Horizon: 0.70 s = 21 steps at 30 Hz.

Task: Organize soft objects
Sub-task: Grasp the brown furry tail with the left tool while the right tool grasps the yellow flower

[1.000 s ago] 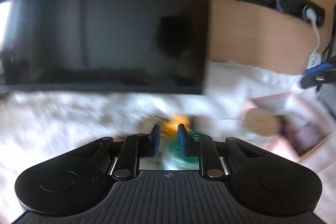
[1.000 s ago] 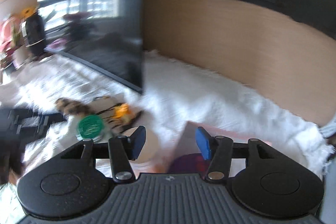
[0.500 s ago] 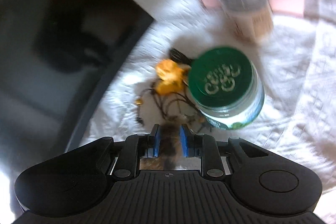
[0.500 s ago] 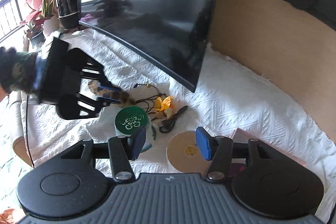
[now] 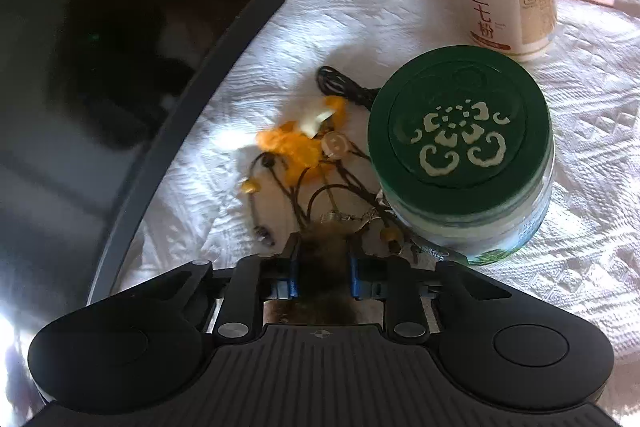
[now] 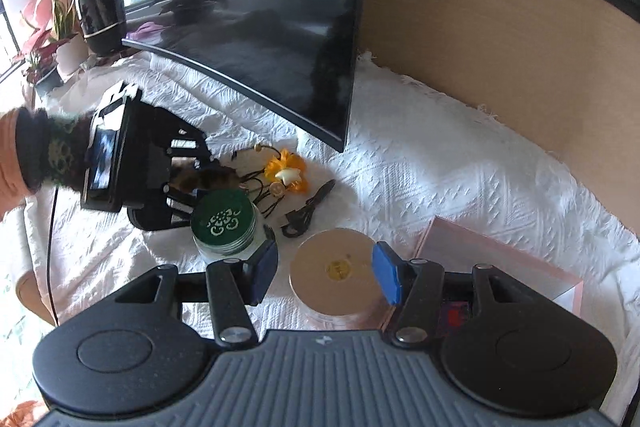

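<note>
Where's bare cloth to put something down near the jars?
Bare white cloth lies between the screen's corner and the pink box. It's crowded between the green-lidded jar and the screen: cords, an orange flower charm and the left claw.

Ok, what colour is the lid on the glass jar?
Dark green, with a pale floral motif on the lid; clearest in the left wrist view.

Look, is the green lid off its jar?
No, the green lid sits closed on top of its jar, next to the orange flower.
</note>
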Motion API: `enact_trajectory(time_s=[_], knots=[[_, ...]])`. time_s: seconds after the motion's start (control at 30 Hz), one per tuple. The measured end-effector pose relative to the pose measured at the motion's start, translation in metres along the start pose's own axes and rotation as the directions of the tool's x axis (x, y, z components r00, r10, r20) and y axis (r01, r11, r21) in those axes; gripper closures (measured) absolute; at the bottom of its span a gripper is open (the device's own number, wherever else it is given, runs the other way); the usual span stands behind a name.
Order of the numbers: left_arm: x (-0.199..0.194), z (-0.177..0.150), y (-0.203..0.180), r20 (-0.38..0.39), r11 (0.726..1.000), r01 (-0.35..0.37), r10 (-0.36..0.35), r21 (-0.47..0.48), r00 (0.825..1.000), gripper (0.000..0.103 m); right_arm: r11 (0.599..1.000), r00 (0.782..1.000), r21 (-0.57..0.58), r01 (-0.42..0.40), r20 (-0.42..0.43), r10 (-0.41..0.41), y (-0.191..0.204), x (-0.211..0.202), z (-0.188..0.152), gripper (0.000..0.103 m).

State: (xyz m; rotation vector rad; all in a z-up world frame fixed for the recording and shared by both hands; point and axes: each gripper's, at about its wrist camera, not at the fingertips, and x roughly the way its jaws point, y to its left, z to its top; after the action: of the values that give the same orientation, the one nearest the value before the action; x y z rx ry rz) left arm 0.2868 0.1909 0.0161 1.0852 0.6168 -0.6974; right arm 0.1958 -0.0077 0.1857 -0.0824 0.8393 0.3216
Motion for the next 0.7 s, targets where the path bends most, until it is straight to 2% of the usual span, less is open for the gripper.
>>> enact_trajectory(time_s=[0.03,0.13,0.2,0.23,0.33,0.47,0.5,0.57,0.7], knots=[[-0.002,-0.004,0.0,0.017,1.0,-0.022,0.022,-0.022,1.0,0.083,1.0,1.0,0.008,-0.005,0.002,0.005,-0.001,-0.001,0.002,0.05],[-0.017,-0.014,0.003,0.047,0.983,-0.065,0.074,-0.169,0.996,0.086,0.999,1.0,0.024,-0.025,0.012,0.024,-0.003,-0.001,0.01,0.05],[-0.032,-0.023,0.01,0.065,0.942,-0.092,0.119,-0.322,0.991,0.087,0.998,0.999,0.036,-0.044,0.011,0.044,-0.003,0.003,0.019,0.05],[-0.039,-0.028,0.014,0.073,0.914,-0.101,0.141,-0.393,0.987,0.088,0.997,0.998,0.047,-0.059,0.007,0.059,-0.002,0.006,0.024,0.05],[-0.069,-0.054,0.029,0.103,0.751,-0.11,0.231,-0.651,0.968,0.088,0.988,0.993,0.1,-0.116,-0.012,0.118,0.001,0.021,0.044,0.05],[-0.109,-0.084,0.045,0.099,0.562,-0.135,0.367,-0.816,0.925,0.089,0.98,0.989,0.15,-0.129,-0.047,0.138,0.015,0.048,0.069,0.05],[-0.118,-0.089,0.047,0.097,0.531,-0.142,0.396,-0.835,0.913,0.089,0.978,0.989,0.166,-0.123,-0.06,0.135,0.019,0.057,0.074,0.05],[-0.138,-0.096,0.053,0.1,0.488,-0.153,0.454,-0.859,0.885,0.089,0.972,0.985,0.201,-0.123,-0.094,0.144,0.025,0.079,0.083,0.05],[-0.165,-0.101,0.053,0.081,0.444,-0.208,0.549,-0.872,0.832,0.088,0.964,0.979,0.253,-0.077,-0.165,0.121,0.036,0.128,0.091,0.051]])
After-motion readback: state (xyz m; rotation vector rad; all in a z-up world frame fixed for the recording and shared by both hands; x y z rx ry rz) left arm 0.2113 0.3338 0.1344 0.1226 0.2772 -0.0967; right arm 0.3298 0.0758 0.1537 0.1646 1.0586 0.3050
